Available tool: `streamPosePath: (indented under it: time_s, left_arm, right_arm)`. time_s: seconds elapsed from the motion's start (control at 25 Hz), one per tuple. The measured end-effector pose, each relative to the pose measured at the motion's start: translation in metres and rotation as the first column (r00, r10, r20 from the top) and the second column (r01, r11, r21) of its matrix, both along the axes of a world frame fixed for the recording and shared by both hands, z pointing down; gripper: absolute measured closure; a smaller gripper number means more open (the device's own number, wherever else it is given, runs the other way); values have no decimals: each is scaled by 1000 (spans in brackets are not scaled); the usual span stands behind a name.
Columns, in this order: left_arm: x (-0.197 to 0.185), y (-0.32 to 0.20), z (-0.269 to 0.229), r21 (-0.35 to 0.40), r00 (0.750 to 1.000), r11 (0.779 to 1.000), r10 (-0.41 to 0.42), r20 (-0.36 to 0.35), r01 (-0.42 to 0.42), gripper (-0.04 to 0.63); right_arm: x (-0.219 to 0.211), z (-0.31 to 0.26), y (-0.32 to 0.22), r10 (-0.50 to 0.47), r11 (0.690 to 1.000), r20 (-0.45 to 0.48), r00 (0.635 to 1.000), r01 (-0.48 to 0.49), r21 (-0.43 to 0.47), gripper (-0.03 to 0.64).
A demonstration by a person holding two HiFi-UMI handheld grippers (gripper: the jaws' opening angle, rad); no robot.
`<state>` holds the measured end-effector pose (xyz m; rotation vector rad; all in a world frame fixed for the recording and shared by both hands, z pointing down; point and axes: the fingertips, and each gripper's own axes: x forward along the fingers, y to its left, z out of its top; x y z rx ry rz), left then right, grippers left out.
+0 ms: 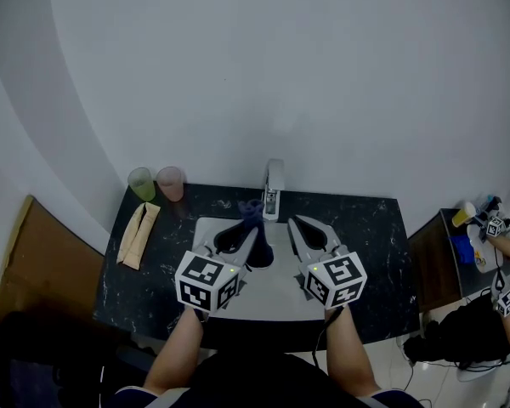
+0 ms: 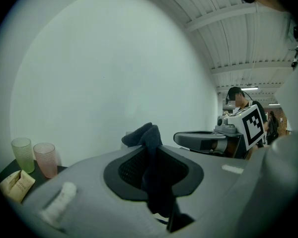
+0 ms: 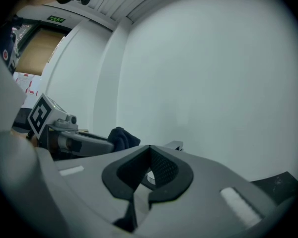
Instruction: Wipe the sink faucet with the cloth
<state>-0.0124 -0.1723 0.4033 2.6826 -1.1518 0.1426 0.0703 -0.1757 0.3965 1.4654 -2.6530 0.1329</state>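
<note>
Dark countertop (image 1: 374, 236) flecked with white, set against a pale wall (image 1: 280, 75), with a light grey sink (image 1: 276, 291) sunk into its middle and a faucet (image 1: 274, 185) upright at the sink's back edge. At the back left corner, a green cup (image 1: 141, 184) and a pink cup (image 1: 170, 183), upright and side by side. Just in front of the green cup, a beige packet (image 1: 139, 234) lying flat, pointing toward the front edge.
</note>
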Motion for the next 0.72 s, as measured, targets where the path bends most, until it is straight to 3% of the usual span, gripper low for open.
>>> streamPosePath:
  time_s: [0.72]
  left_arm:
    - [4, 3, 0, -1, 1000, 1000, 19, -1, -19, 532]
  right_arm:
    - [0, -2, 4, -2, 1000, 5, 1000, 2, 6, 612]
